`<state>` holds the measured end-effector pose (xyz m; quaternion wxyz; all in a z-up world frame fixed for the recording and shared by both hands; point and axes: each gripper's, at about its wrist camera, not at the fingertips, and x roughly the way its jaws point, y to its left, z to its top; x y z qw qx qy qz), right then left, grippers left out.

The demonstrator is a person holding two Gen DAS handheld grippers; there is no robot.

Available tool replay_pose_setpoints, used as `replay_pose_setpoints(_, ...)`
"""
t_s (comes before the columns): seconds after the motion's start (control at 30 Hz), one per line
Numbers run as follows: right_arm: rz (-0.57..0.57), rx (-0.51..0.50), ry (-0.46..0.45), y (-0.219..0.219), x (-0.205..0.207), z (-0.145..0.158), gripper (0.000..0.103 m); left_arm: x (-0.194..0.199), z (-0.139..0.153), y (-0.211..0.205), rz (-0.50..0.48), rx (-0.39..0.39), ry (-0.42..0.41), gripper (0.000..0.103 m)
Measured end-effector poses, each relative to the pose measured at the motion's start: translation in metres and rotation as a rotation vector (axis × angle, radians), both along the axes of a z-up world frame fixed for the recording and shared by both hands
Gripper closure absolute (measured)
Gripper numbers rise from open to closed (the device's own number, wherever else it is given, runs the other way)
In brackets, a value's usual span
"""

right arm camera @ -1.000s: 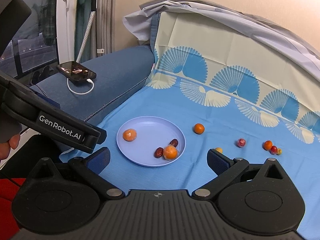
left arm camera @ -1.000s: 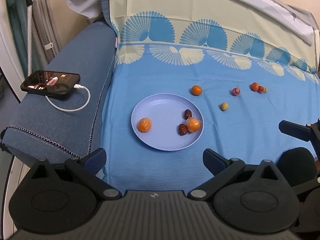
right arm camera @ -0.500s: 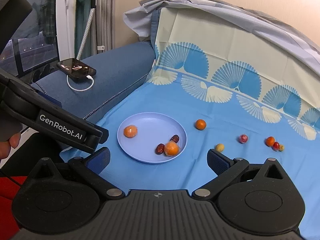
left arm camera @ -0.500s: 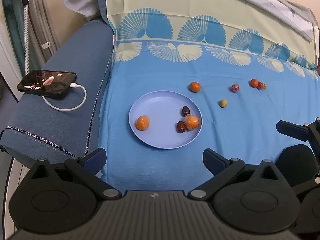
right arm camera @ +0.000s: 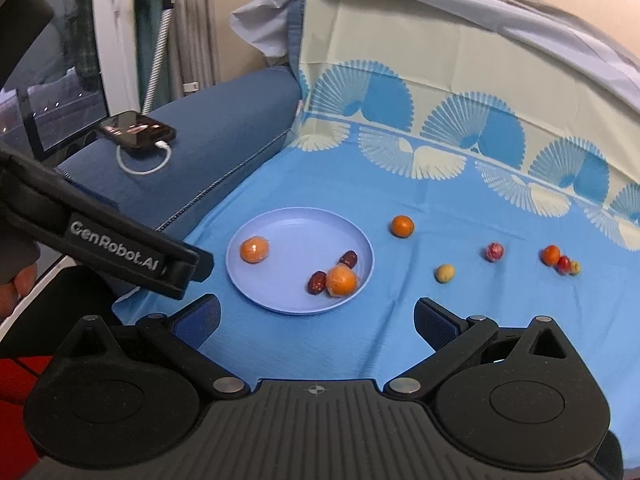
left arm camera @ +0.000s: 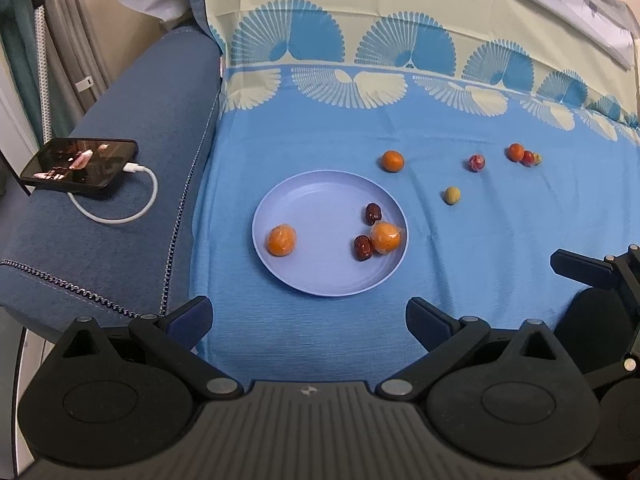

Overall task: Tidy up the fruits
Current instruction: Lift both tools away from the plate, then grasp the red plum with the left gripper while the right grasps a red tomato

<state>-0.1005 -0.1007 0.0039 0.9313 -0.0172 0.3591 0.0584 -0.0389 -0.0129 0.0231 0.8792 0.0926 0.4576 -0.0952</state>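
Both tools hang spread and empty at the near edge of the blue cloth [left arm camera: 500,240]: left gripper [left arm camera: 309,318], right gripper [right arm camera: 316,320]. The lilac plate [left arm camera: 320,280] holds two oranges and two dates. Loose fruit lies far right of it: an orange [left arm camera: 392,161], a yellowish fruit [left arm camera: 452,195], with bare cloth between.

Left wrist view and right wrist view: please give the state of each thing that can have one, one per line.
left gripper: open, holds nothing
right gripper: open, holds nothing
plate: flat on the cloth, holds four fruits
two wrapped oranges: on the plate, apart
two dates: on the plate, beside one orange
bare orange: on the cloth, outside the plate
yellow fruit: on the cloth, alone
phone: on the armrest, screen lit, cable plugged in
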Motion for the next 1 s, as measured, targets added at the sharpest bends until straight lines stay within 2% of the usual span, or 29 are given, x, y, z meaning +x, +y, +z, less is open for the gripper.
replay_pose_setpoints(0.2,-0.116,0.044,0.011,-0.033,0.012,-0.012,0.001,0.018,-0.006,-0.018,-0.013,0.015,0.027,0.000)
replay_pose_setpoints(0.33,-0.249,0.033,0.007,-0.073,0.020,-0.023,0.001,0.036,-0.011,-0.043,-0.054,0.011,0.046,0.000)
replay_pose_setpoints(0.57,-0.539,-0.008,-0.048,-0.173,0.053,-0.052,0.001,0.086,-0.027,-0.120,-0.182,0.006,0.029,0.000)
replay_pose_setpoints(0.7,-0.646,-0.057,-0.070,-0.228,0.091,-0.083,0.001,0.124,-0.049,-0.177,-0.269,0.020,0.005,0.000)
replay_pose_setpoints(0.8,-0.693,-0.064,-0.047,-0.268,0.122,-0.110,0.001,0.158,-0.075,-0.216,-0.320,0.023,0.019,0.000)
replay_pose_setpoints(0.9,-0.735,-0.032,-0.029,-0.303,0.150,-0.135,0.011,0.190,-0.103,-0.251,-0.350,0.053,0.044,0.000)
replay_pose_setpoints(1.0,-0.738,-0.010,-0.009,-0.325,0.175,-0.159,0.026,0.216,-0.129,-0.281,-0.402,0.079,0.051,0.000)
